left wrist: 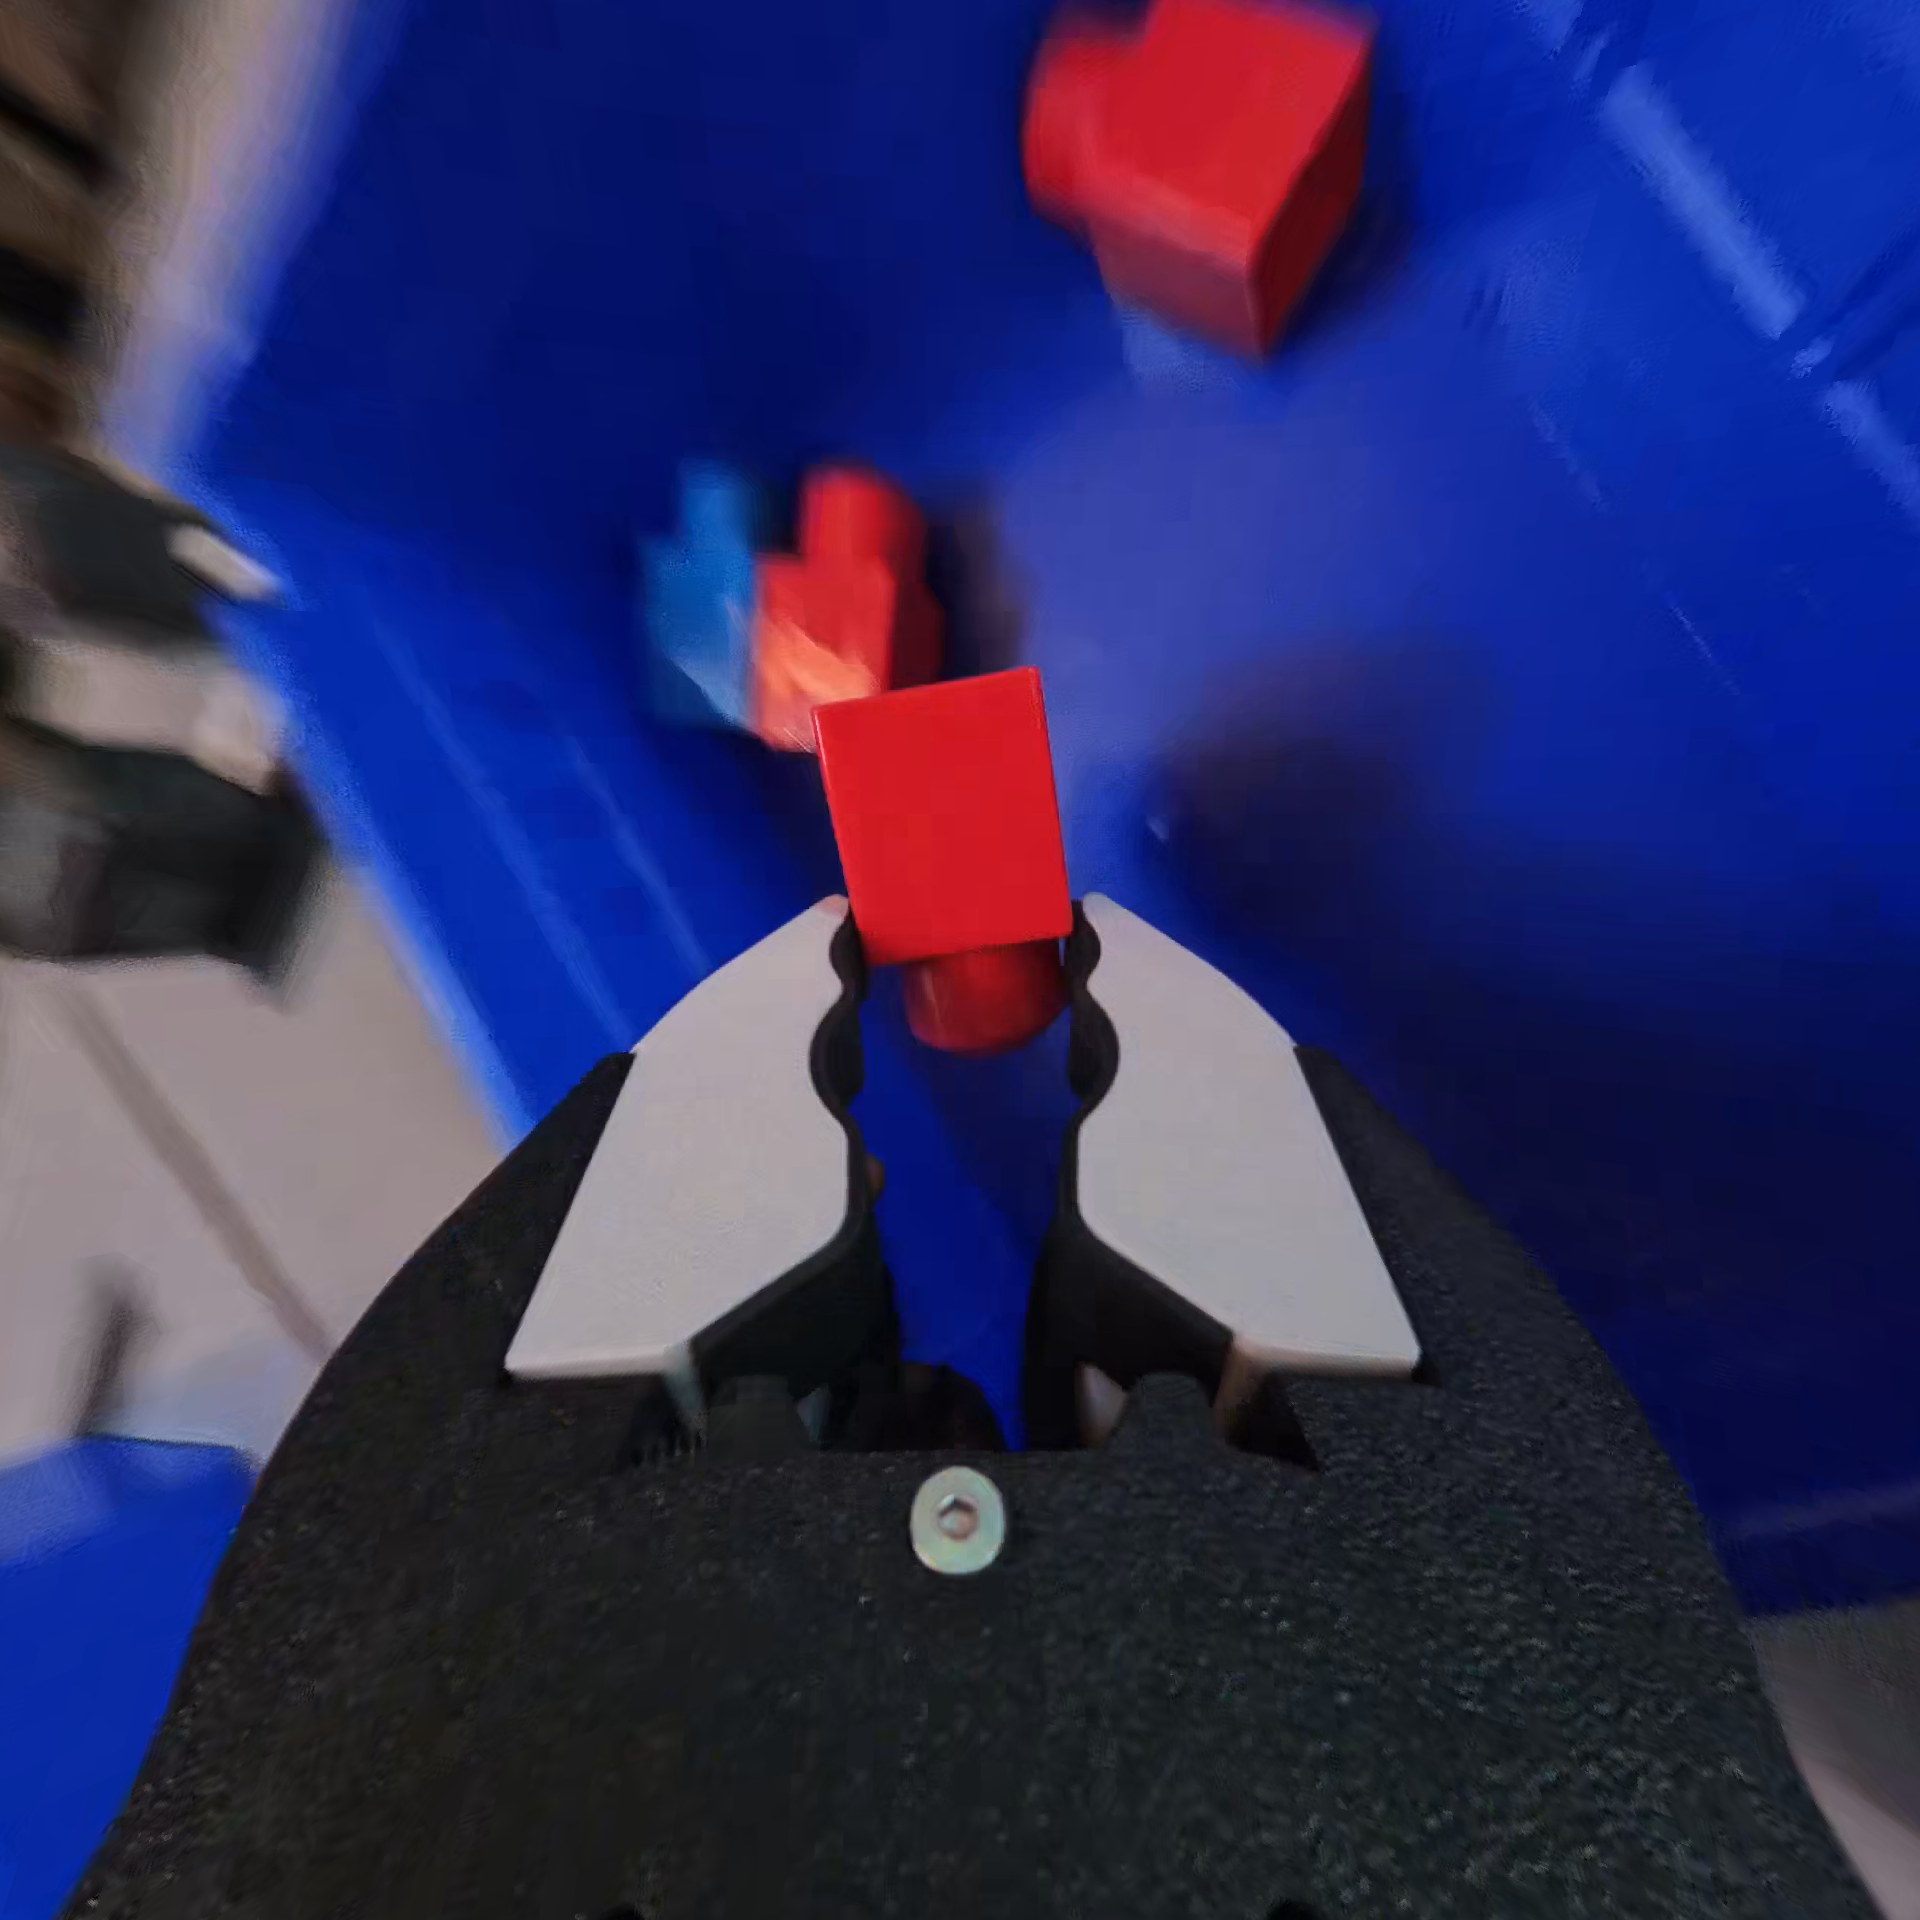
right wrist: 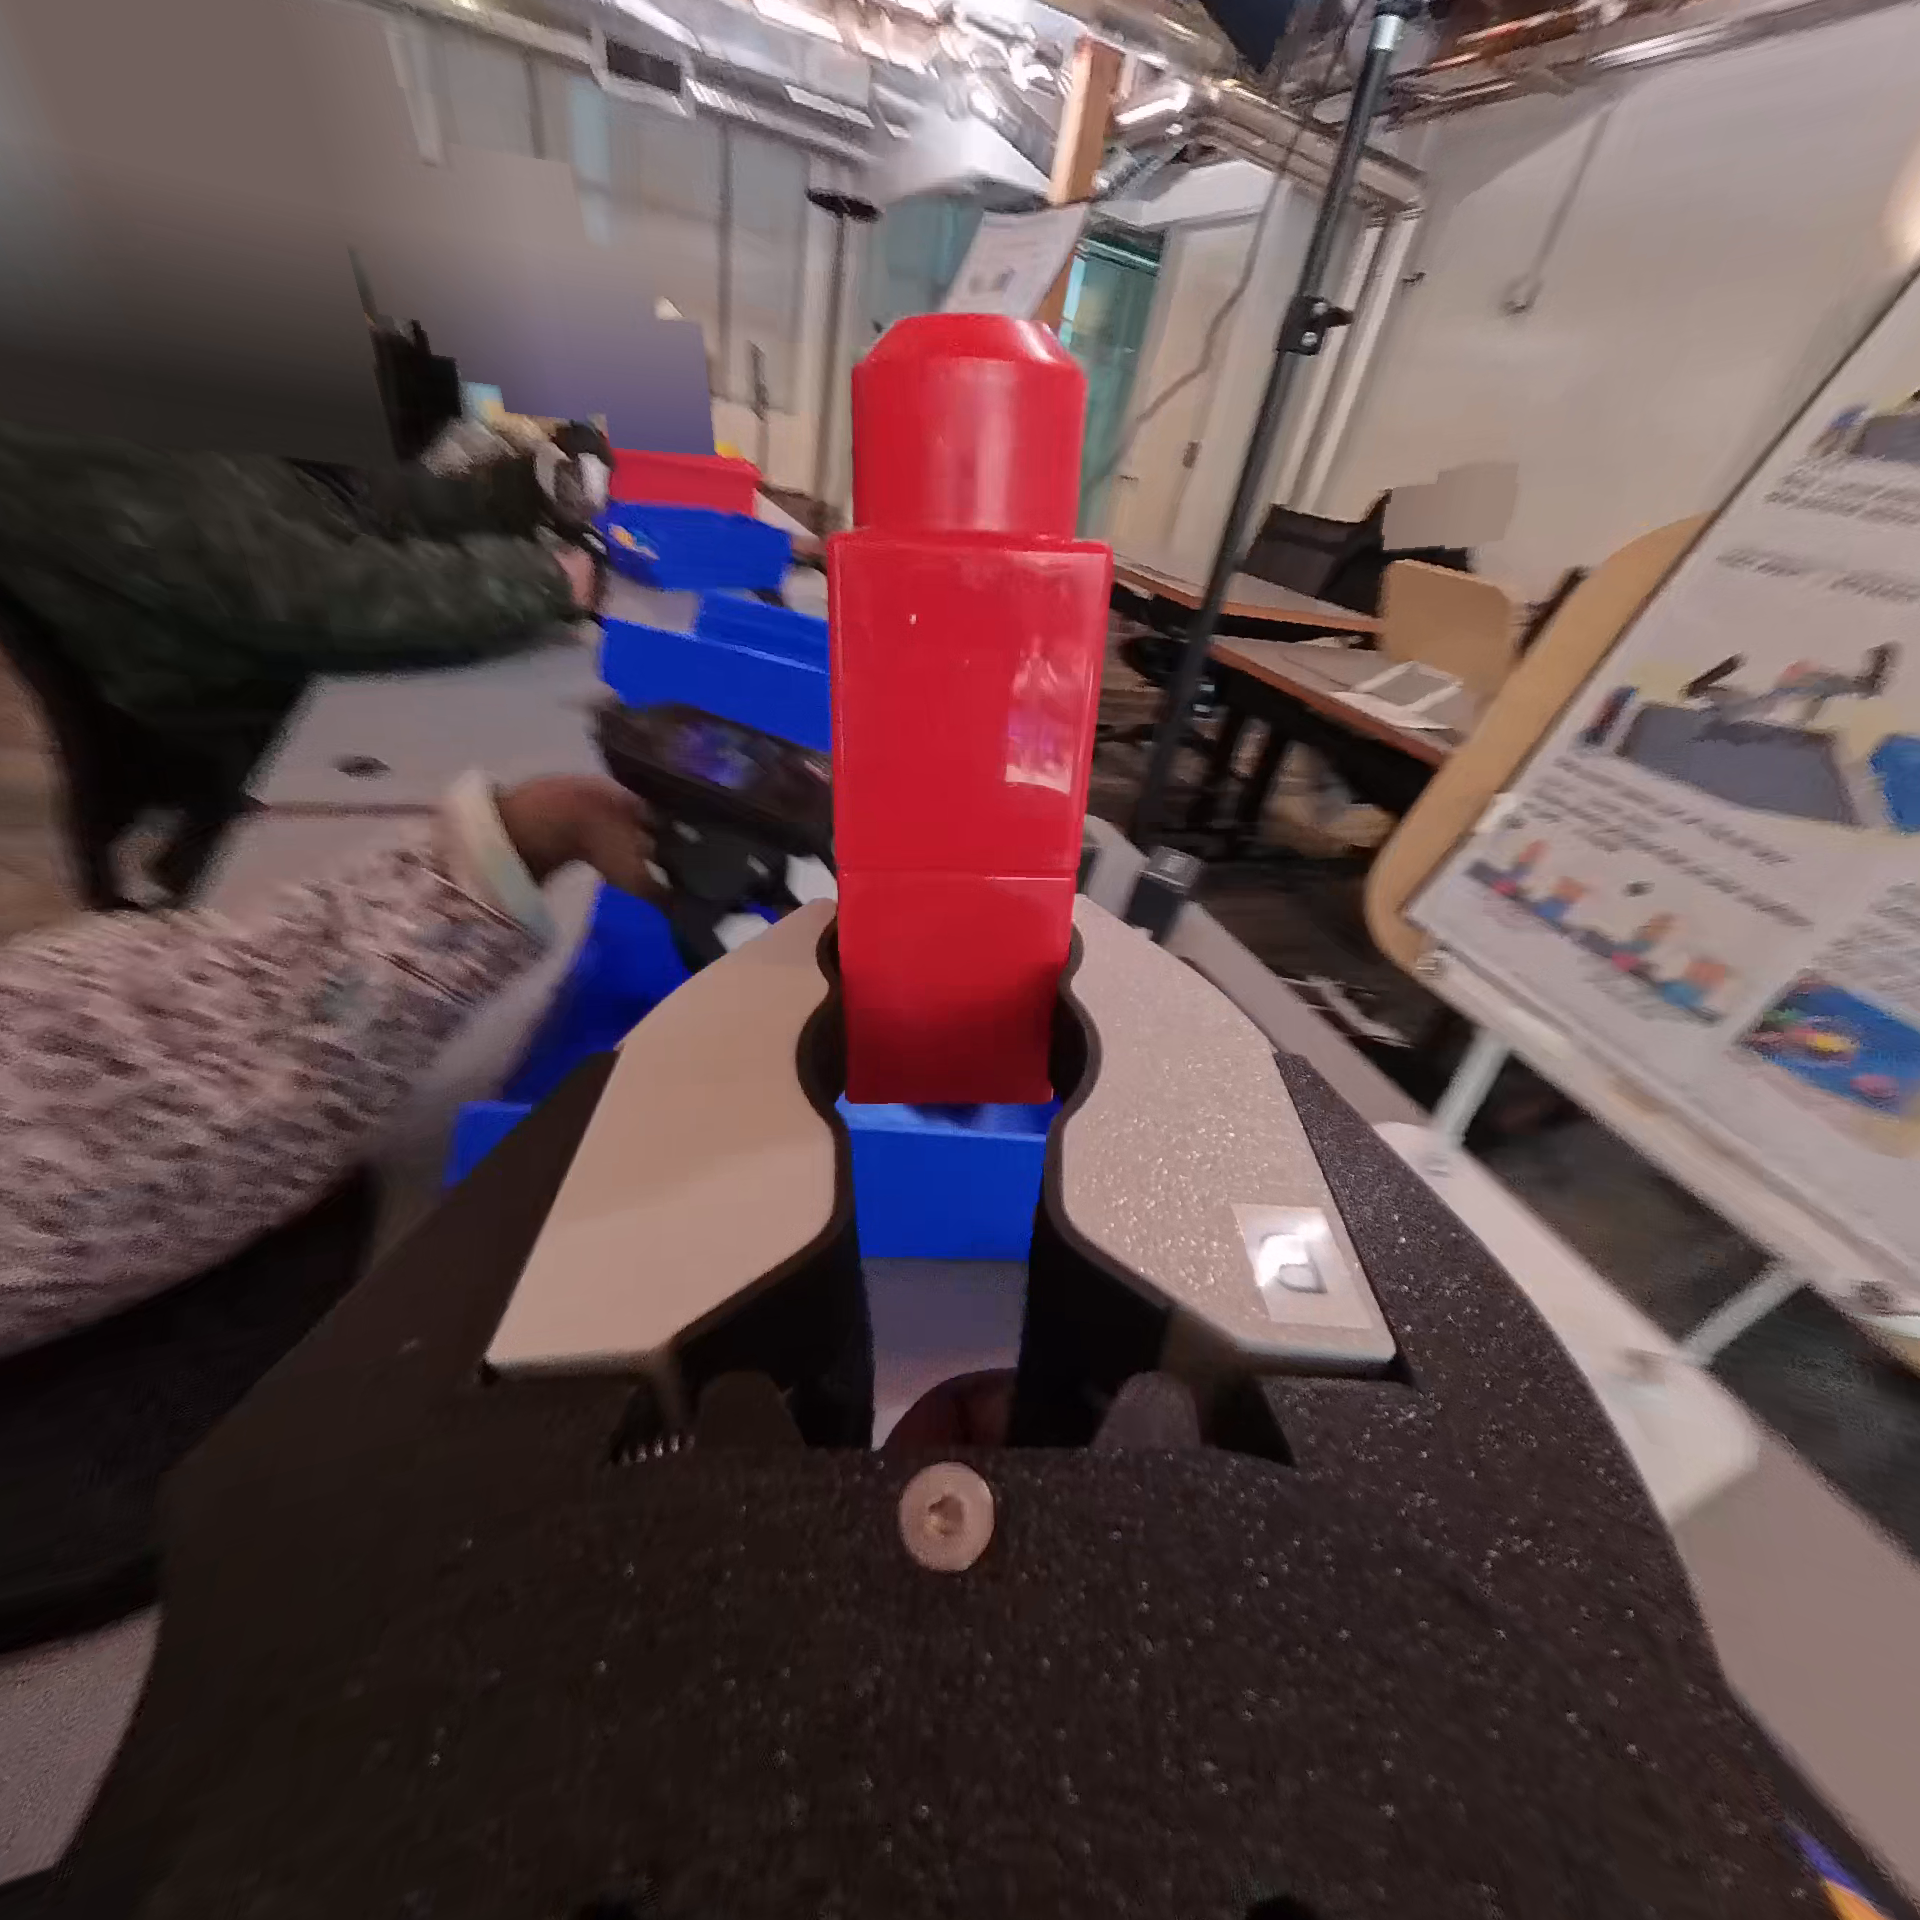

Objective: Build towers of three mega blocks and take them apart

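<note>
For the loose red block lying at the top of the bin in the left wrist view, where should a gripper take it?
Grip the red block across its flat square body, coming from above: it lies tipped over, stud pointing sideways, and the round stud would slip.

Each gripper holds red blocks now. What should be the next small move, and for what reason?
Probably bring the left gripper up and turn its single red block stud-up. The right gripper grips a stack of two red blocks, its stud free on top, so one more block would make three. The left block hangs over the blue bin, stud toward the camera.
</note>
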Tool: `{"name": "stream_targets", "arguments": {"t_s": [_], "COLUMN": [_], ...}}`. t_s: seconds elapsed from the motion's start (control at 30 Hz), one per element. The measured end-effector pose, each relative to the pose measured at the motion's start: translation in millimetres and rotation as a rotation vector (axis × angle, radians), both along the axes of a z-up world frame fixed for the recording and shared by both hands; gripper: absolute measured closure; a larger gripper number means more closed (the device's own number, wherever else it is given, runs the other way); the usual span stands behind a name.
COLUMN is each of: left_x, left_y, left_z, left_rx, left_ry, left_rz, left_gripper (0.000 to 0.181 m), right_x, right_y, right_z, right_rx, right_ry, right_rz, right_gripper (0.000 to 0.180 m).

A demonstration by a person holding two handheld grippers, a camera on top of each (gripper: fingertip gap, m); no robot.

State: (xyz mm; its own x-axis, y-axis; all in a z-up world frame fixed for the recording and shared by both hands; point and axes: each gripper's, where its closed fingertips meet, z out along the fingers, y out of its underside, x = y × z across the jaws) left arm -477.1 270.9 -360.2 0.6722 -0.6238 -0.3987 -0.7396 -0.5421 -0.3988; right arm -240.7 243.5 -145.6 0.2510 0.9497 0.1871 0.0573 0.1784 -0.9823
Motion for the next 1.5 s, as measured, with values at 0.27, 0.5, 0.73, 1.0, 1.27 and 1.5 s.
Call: {"name": "stream_targets", "arguments": {"t_s": [0.27,0.5,0.73,1.0,1.27,1.5], "left_x": [63,95,128,140,139,150], "left_y": [-5,-14,0,1,-9,-19], "left_z": [141,189,171,162,153,176], "left_rx": [0.607,0.851,0.821,0.785,0.716,0.823], "left_ry": [0.067,0.483,0.632,0.636,0.583,0.321], "left_rz": [-0.273,-0.374,-0.494,-0.541,-0.608,-0.571], "left_gripper": [0.145,0.145,0.145,0.145,0.146,0.127], "right_x": [4,-7,-12,-13,-21,-34], "right_y": [42,63,72,74,60,51], "right_z": [-4,-19,-37,-50,-61,-73], "right_rx": [0.786,1.124,1.14,1.119,1.129,0.877], "right_ry": [-0.395,-0.68,-0.796,-0.838,-0.785,-0.593], "right_rz": [-0.559,-0.774,-0.764,-0.708,-0.547,-0.371], "right_gripper": [0.145,0.145,0.145,0.145,0.145,0.145]}}
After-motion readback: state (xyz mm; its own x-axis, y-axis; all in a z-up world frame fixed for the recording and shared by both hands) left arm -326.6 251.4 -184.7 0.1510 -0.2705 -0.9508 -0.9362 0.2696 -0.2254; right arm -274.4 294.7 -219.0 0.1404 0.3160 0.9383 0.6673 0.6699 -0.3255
